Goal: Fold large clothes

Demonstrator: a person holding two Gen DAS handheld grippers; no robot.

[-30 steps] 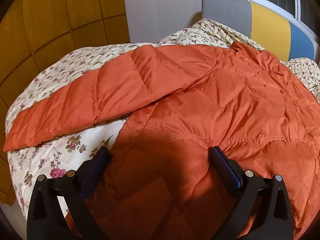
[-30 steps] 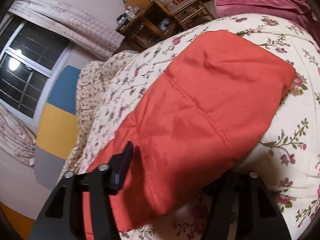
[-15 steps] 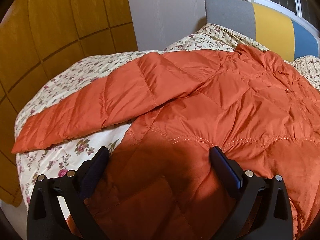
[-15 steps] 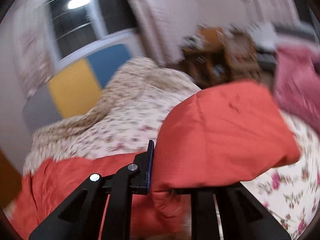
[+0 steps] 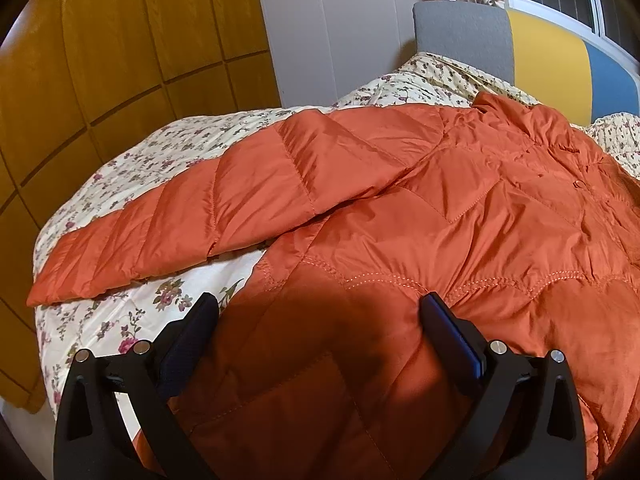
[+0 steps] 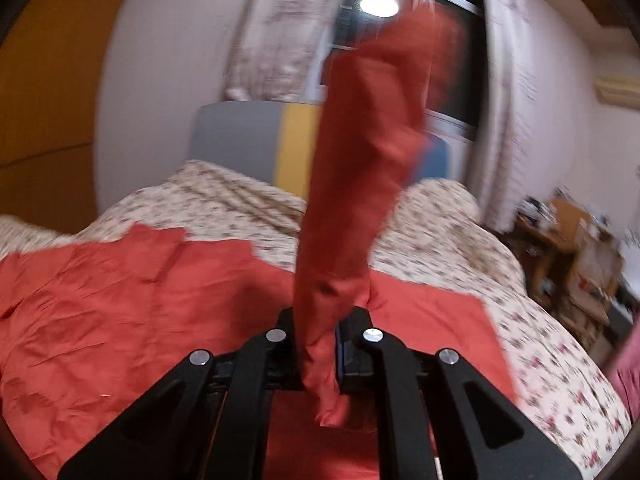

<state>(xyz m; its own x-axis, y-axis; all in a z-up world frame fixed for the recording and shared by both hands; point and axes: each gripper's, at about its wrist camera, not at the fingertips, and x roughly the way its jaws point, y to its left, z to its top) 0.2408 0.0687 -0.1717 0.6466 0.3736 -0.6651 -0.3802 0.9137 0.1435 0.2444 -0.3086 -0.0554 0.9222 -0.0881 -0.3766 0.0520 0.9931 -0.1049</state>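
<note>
Sleeve (image 6: 352, 208) now lifted, blurred, clamped in right tongs (image 6: 320, 344); its cuff hidden.

Orange quilted jacket (image 5: 460, 208) noted. Bedspread (image 5: 132, 168): cream, printed with small flowers. Headboard (image 5: 552, 56) panelled grey, yellow, blue. Wardrobe (image 5: 100, 40) finished mustard yellow.

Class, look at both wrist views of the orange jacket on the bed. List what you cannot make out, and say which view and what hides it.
1. Left wrist view: the jacket hem is cut off by the bottom edge and covered by the open left claw.
2. Right wrist view: the held sleeve tip is smeared by motion blur against the window.
3. Right wrist view: the cluttered desk is too blurred to read.
4. Right wrist view: the right claw pads are buried in fabric.
</note>
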